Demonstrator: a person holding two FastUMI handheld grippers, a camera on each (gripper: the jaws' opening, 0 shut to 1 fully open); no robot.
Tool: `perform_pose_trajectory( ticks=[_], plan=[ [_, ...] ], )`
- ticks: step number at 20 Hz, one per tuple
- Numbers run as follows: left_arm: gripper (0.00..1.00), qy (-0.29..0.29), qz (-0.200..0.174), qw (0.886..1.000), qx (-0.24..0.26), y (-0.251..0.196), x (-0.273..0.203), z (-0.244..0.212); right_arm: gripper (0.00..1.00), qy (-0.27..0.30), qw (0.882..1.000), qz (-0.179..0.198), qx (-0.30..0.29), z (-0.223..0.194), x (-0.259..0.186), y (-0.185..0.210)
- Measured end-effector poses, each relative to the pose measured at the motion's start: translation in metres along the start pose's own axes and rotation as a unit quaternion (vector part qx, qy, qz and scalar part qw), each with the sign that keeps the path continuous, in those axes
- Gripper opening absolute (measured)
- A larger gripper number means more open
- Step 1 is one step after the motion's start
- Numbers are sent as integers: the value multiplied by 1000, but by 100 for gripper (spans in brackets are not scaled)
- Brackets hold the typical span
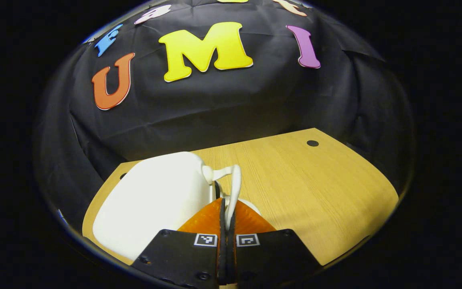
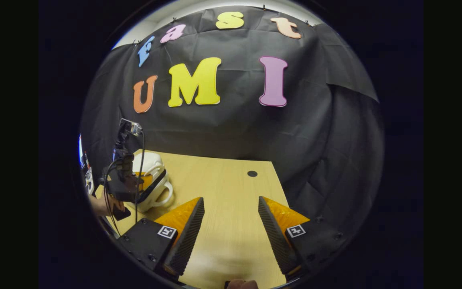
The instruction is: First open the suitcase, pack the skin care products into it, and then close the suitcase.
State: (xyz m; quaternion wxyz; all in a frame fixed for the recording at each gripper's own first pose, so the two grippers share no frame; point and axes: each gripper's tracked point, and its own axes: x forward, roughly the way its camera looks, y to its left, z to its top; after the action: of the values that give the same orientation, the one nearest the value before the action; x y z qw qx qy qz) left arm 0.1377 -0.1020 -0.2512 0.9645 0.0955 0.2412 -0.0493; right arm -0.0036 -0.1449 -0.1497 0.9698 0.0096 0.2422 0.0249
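In the left gripper view, we found the left gripper [image 1: 227, 212] clamped with both fingers on the thin white handle [image 1: 235, 188] of the small white suitcase [image 1: 155, 200]. The suitcase sat on the wooden table [image 1: 315, 188], at the corner nearest the camera, with the handle on the side facing the table's bare middle.

In the right gripper view, we saw the right gripper [image 2: 231, 224] with its fingers spread wide and holding nothing, low over the table [image 2: 223, 180] and well apart from the suitcase [image 2: 150, 180]. The suitcase lay at the table's far left, its lid seemingly parted a little from the base. We could not make out any skin care products.

We judged the main risk to be slippage. The handle was narrow and smooth, and a lift on it could drag the unbraced light case rather than raise the lid.
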Motion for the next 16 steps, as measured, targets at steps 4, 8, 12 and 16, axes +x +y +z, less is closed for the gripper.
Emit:
perform_pose_trajectory(
  ticks=[4, 8, 12, 16],
  plan=[
    [6, 6, 18, 1000, 13, -11, 9, -13, 81, 12, 1000, 12, -2, -7, 10, -6],
    [18, 4, 23, 1000, 11, -21, 13, -19, 80, 18, 999, 32, -16, -7, 24, -1],
    [87, -30, -11, 999, -25, -47, -4, 1, 81, 4, 996, 75, -43, 4, 43, 24],
    [96, -102, -20, 992, -74, -43, -55, 56, 81, -50, 994, 88, -45, 52, 41, 45]
  ],
)
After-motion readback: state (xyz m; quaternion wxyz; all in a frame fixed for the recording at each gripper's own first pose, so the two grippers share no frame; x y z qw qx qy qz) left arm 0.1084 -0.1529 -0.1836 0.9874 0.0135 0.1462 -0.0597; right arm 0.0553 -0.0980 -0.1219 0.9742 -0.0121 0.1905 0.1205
